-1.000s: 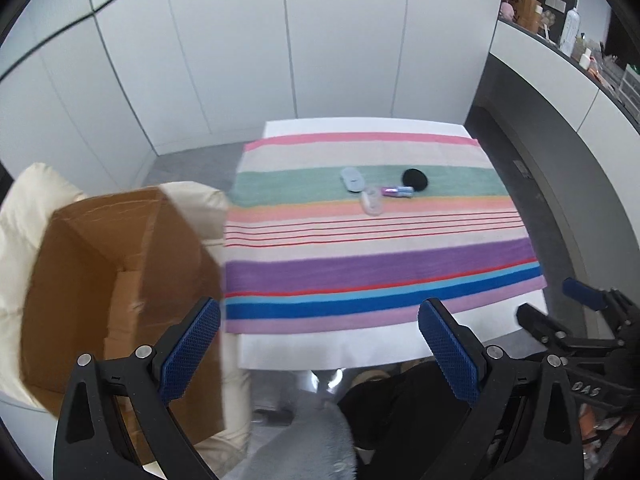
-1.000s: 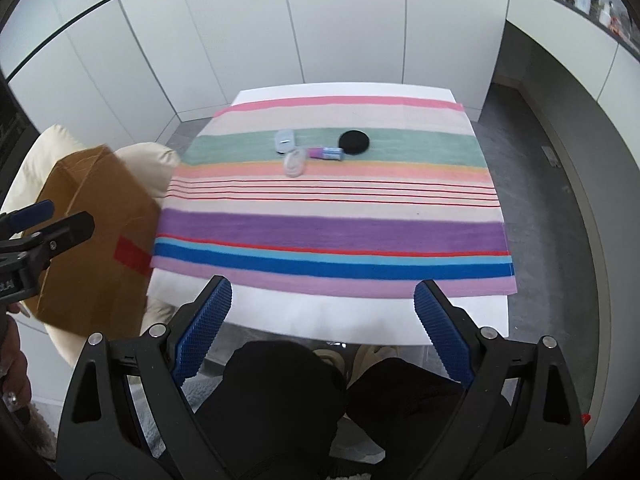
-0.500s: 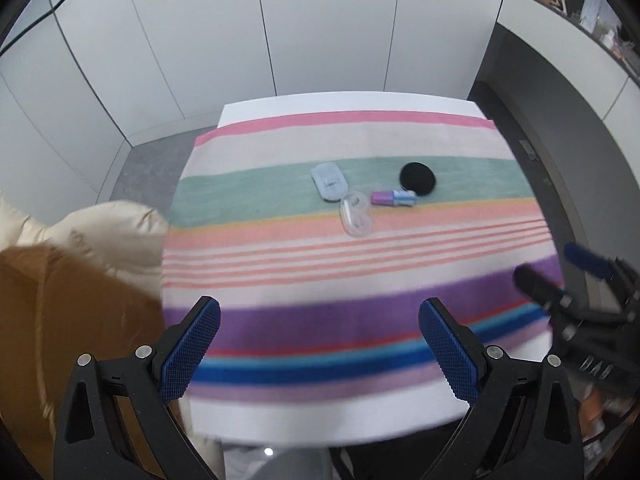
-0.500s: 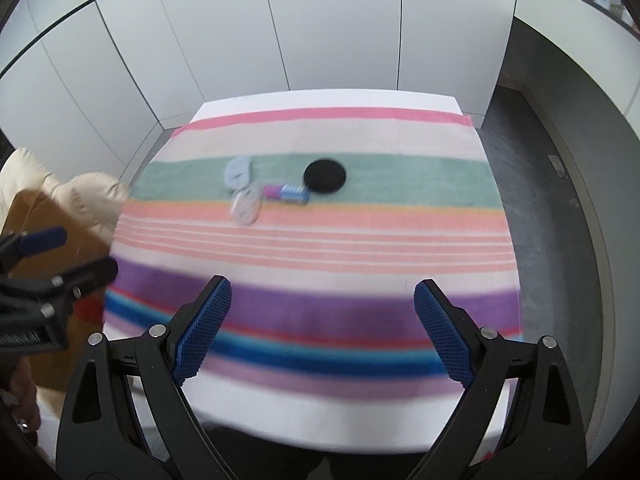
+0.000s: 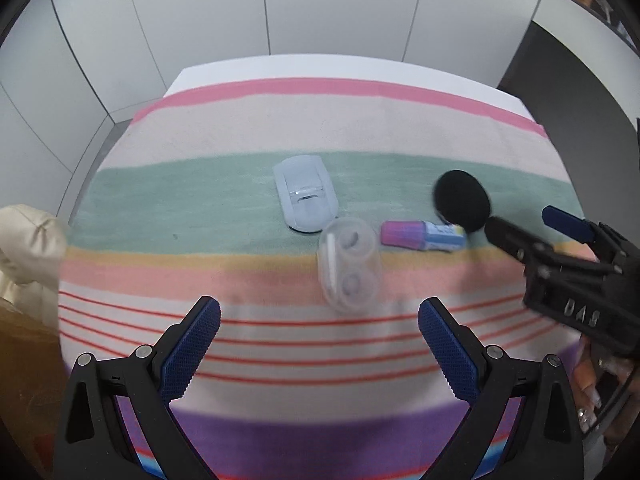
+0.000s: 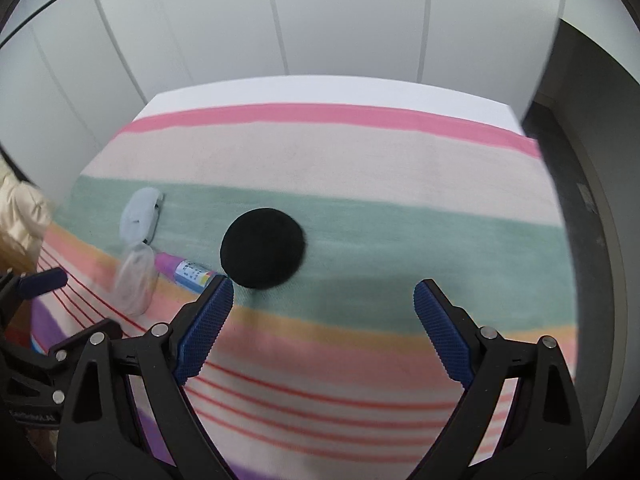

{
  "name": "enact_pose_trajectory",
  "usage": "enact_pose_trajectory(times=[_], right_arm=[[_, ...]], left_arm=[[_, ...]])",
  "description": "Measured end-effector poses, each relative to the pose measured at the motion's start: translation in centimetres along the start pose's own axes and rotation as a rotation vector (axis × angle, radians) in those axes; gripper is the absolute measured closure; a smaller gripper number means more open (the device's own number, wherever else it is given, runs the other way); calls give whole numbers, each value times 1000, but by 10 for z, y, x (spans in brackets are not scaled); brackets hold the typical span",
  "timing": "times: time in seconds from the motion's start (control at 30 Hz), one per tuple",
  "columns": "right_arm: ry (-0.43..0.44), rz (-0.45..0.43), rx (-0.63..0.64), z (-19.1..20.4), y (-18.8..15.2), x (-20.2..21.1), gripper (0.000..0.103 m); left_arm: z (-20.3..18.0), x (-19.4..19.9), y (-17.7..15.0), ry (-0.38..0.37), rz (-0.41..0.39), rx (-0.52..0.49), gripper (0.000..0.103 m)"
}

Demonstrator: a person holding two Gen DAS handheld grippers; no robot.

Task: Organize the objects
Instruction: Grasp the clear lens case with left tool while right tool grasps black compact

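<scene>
The clear case (image 5: 349, 265) lies nearest of the four small things, on the peach stripe of the striped cloth (image 5: 280, 128) that covers the tabletop, about midway between the near and far edges. Two round wells show through its lid. The left gripper (image 5: 319, 318) hovers above the thin red stripes just short of it, jaws spread wide and holding nothing.

Just right of the case lies a small tube (image 5: 422, 236), pink at one end and blue at the other, on its side. Beyond the case, touching or nearly touching it, a pale blue case (image 5: 306, 194) rests on the green stripe.

The black disc (image 6: 262, 253) lies flat on the green stripe, right of the tube, toward the right edge. The right gripper (image 6: 324, 298) hangs over the cloth just near of it, jaws wide apart and empty; its left fingertip (image 6: 218, 292) overlaps the disc's rim in the right wrist view.

A cream cushion (image 5: 28, 240) sits off the left edge.
</scene>
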State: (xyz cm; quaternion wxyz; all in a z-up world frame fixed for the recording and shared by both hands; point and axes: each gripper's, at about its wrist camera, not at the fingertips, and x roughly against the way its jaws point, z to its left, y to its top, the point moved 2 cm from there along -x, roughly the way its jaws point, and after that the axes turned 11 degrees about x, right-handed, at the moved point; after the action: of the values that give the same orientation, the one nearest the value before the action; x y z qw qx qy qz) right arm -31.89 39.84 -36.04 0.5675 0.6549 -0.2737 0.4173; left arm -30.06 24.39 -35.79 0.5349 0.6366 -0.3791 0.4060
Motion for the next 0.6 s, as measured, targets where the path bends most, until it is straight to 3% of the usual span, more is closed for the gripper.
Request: enact_pose_trajectory(times=[0.1,0.3,0.33,0.43,0.53,0.57,0.6], right_arm=[[21,-18,43,10,0,-10,9],[-25,-43,103,22,9,-26,12],[-38,-47,118,25,10,-27,17],[-39,-78,161,32,11,-23,52],[-43,-82,182,38,10,-21,54],[-47,-87,182,39,8,-20,55],[-46,-89,176,39,8,-19,56]], left_arm=[[2,-11,5,3,-3,21,3],[2,-27,14,27,-15,35,3],[2,-29,15,26,-14,38,4],[-1,-35,16,40,-26,33,9],[-9,-27,15,10,-75,-13,44],[-12,-25,15,2,-80,-28,62],[-14,-25,15,-1,-74,-42,63]])
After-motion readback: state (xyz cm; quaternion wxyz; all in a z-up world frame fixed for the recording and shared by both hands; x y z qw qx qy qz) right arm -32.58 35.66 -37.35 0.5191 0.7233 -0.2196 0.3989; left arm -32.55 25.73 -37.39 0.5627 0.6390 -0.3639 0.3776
